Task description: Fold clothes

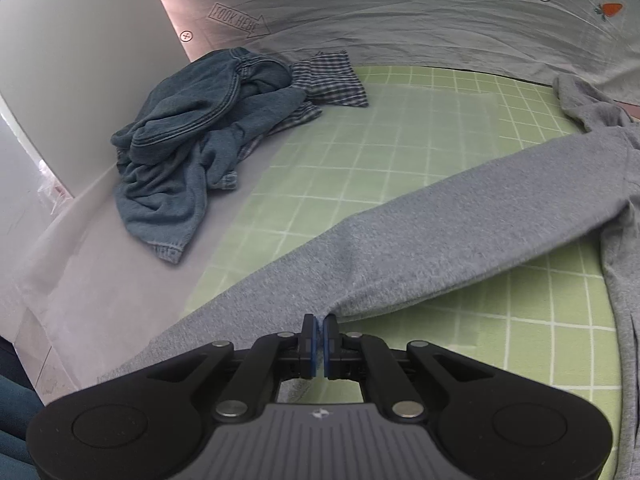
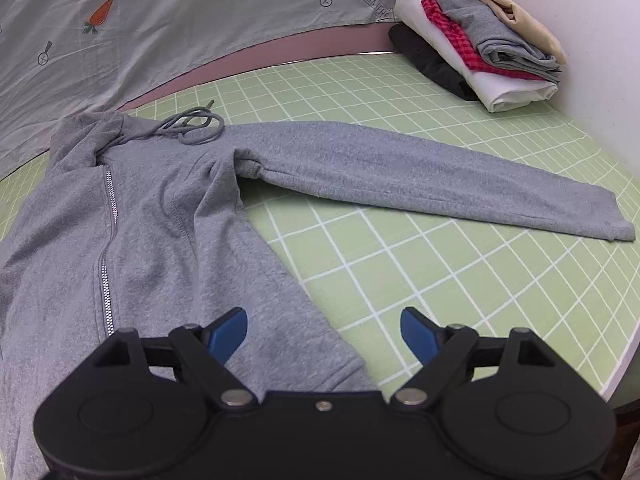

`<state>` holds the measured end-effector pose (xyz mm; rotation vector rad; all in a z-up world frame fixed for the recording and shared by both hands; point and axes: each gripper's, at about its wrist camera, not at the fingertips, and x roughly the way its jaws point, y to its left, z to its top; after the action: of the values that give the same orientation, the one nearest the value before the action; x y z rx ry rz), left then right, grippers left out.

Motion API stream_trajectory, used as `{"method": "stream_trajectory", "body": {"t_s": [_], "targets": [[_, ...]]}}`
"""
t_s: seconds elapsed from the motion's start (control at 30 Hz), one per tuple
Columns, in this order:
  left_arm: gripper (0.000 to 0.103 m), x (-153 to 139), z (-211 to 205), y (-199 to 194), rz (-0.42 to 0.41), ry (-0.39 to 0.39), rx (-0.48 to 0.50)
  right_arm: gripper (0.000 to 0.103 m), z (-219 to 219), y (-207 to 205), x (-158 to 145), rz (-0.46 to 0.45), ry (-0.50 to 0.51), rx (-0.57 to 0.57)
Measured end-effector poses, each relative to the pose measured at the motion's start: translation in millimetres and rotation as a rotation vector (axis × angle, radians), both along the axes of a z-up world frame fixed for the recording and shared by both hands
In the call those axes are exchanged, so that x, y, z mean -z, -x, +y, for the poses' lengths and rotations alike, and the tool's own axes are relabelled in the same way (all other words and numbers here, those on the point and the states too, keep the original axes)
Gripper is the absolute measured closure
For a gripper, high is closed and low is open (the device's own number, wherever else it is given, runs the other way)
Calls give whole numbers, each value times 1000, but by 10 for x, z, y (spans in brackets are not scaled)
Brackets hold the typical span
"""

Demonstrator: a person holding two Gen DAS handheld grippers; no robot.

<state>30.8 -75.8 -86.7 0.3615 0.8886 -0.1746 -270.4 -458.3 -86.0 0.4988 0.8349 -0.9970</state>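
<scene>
Left tool (image 1: 319,326): clenched, its blue pads pinching the near edge of the left sleeve (image 1: 400,248) of the grey hoodie (image 2: 132,220).
Right tool (image 2: 323,330): released, jaws wide, hovering over the hoodie's lower right hem corner with one pad above cloth and the other above bare mat; it grasps nothing.
Hoodie: lies face up and zipped on the green grid mat (image 2: 400,272), body near, hood (image 2: 80,136) and drawstring far.
Left sleeve axis: runs from the left tool up and away to the shoulder, stretched out sideways from the body.
Right sleeve (image 2: 420,176): stretched out the opposite way, cuff well apart from the right tool.
Likely move: left sleeve goes across the body, toward the zip.
Further back: denim heap (image 1: 188,148); folded stack (image 2: 480,44).
</scene>
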Motion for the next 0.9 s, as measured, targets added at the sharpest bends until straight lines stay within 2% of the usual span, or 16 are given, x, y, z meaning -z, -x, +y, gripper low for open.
{"method": "stream_trajectory", "body": {"t_s": [0.13, 0.23, 0.33, 0.4, 0.47, 0.53, 0.6, 0.63, 0.67, 0.7, 0.73, 0.8, 0.87, 0.9], "targets": [[81, -72, 25, 110, 32, 67, -37, 19, 14, 8, 2, -1, 0, -28], [71, -116, -57, 289, 79, 147, -29, 19, 15, 59, 7, -1, 0, -38], [53, -112, -227, 497, 162, 257, 10, 19, -16, 151, 53, -8, -24, -39], [48, -90, -375, 657, 219, 321, 56, 20, -41, 214, 108, -15, -48, -44], [44, -44, -557, 837, 266, 349, 120, 23, -73, 263, 165, -40, -89, -60], [44, 15, -740, 1025, 306, 358, 187, 28, -106, 312, 221, -65, -129, -76], [44, 96, -906, 1213, 337, 339, 245, 56, -138, 361, 275, -96, -173, -94], [44, 143, -983, 1297, 351, 326, 268, 58, -147, 382, 290, -118, -193, -107], [44, 184, -1037, 1345, 367, 323, 277, 65, -139, 396, 290, -129, -193, -117], [44, 222, -1081, 1378, 383, 325, 281, 75, -132, 410, 290, -140, -196, -129], [45, 259, -1126, 1411, 399, 327, 285, 80, -124, 427, 286, -147, -202, -143], [54, 266, -1178, 1464, 389, 294, 315, 89, -99, 472, 279, -147, -206, -161], [82, 260, -1179, 1492, 393, 282, 339, 90, -73, 517, 273, -147, -211, -180], [84, 256, -1164, 1485, 407, 286, 337, 91, -63, 547, 269, -150, -217, -184]]}}
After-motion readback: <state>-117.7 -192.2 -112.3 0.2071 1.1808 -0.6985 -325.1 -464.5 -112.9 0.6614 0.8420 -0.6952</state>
